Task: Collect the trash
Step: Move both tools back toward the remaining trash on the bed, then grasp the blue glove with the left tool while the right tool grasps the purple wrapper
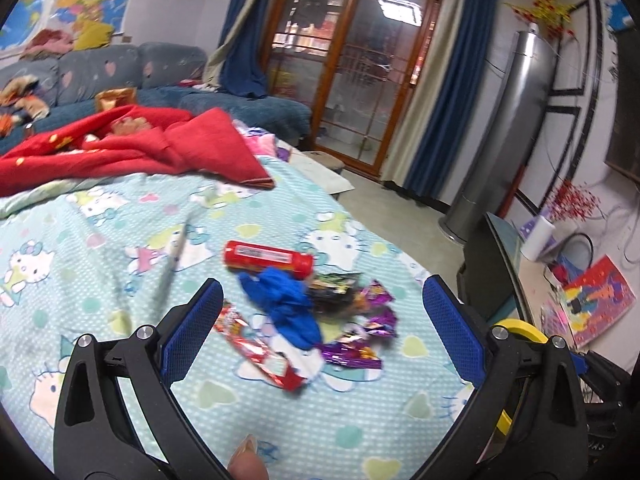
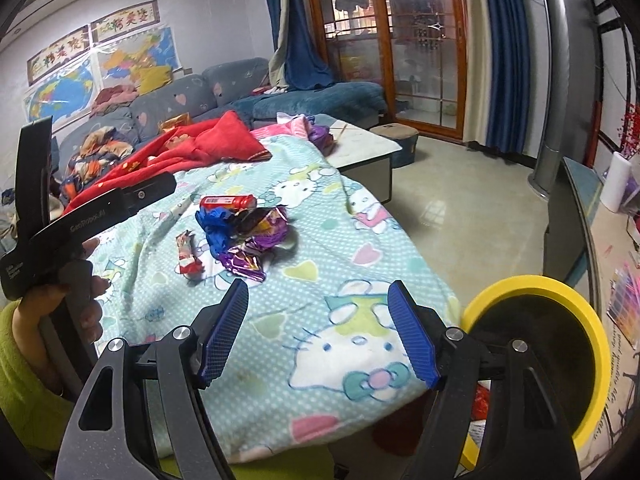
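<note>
On the cartoon-cat blanket, seen from the left wrist, the trash lies in one loose heap: a red tube at the back, a crumpled blue scrap touching it, purple foil wrappers on the right and a long red wrapper nearest the left tongs. These tongs hang spread wide with nothing between them, framing the heap. The tube looks stiff and round, likely to roll, so I'd pinch it across its middle. The foil looks light, crinkly and slippery; a bunched fold gives the best hold.

From the right wrist, the same heap sits farther off on the blanket, the purple wrappers in front and the red wrapper apart on the left. The right tongs are also spread and empty, over bare blanket. A yellow-rimmed bin stands just beside them at the blanket's edge, probably where everything goes.
</note>
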